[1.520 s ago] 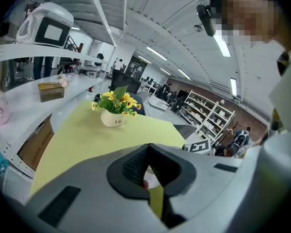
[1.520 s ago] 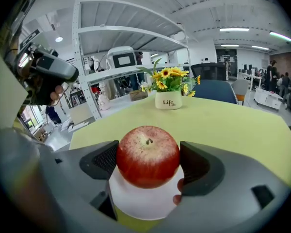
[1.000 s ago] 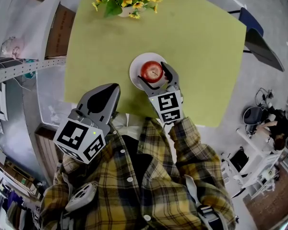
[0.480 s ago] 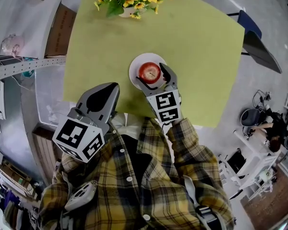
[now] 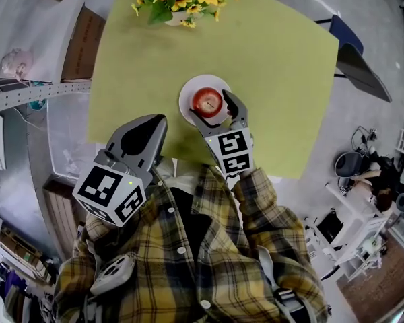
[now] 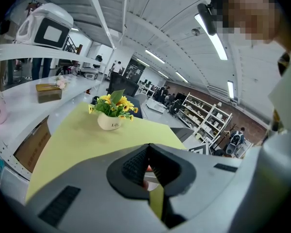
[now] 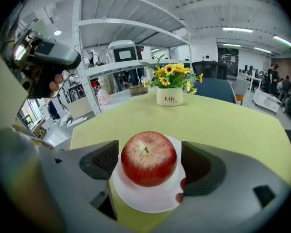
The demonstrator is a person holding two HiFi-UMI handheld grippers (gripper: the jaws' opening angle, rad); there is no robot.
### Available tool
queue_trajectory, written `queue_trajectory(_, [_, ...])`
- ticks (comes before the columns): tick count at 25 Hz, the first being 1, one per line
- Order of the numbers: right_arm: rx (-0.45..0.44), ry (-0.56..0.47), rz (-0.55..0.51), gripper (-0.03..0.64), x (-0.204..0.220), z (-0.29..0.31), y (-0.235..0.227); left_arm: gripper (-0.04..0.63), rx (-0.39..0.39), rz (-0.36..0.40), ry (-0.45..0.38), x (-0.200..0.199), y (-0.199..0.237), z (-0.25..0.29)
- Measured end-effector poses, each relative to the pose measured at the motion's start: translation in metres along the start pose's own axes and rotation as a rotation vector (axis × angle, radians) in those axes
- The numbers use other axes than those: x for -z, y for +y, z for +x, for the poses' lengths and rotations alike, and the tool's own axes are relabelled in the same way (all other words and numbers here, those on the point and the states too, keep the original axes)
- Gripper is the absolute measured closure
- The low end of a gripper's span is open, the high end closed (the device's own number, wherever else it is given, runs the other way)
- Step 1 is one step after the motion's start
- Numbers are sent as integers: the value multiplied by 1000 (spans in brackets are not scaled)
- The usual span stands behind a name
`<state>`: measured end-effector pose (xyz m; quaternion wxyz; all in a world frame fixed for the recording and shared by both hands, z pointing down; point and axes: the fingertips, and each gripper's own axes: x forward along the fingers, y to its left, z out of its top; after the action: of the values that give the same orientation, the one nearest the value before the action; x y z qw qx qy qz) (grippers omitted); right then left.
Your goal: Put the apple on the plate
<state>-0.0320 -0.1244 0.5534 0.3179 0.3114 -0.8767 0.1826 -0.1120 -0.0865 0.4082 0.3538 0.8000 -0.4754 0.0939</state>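
Green table (image 5: 276, 73) carried a white plate (image 5: 184, 105), with the apple (image 5: 207, 101) at the plate's middle. The right gripper (image 5: 214, 110) straddled the plate, jaws spread clear of the fruit, apparently releasing it. The left gripper (image 5: 145, 133) hung well short of the plate, jaws together and empty, likely unneeded.

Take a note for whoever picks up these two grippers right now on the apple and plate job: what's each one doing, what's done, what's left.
Right gripper: open, one jaw on each side of the apple, with a slim gap on both sides as far as its own view shows.
Left gripper: shut, nothing in it, held back by the near edge of the table.
Apple: sits stem up on the white plate, mid-table.
Done: the apple is on the plate.
Left: probably just draw the right gripper straight back without nudging the apple.
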Motion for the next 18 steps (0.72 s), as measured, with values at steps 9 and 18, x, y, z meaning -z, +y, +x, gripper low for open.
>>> queue_trajectory(9, [6, -100, 106, 241, -39, -37, -5, 589, 34, 19, -60, -22, -7, -2])
queue_trajectory(18, [-20, -222, 149, 244, -90, -90, 4, 589, 95, 54, -151, -60, -27, -12])
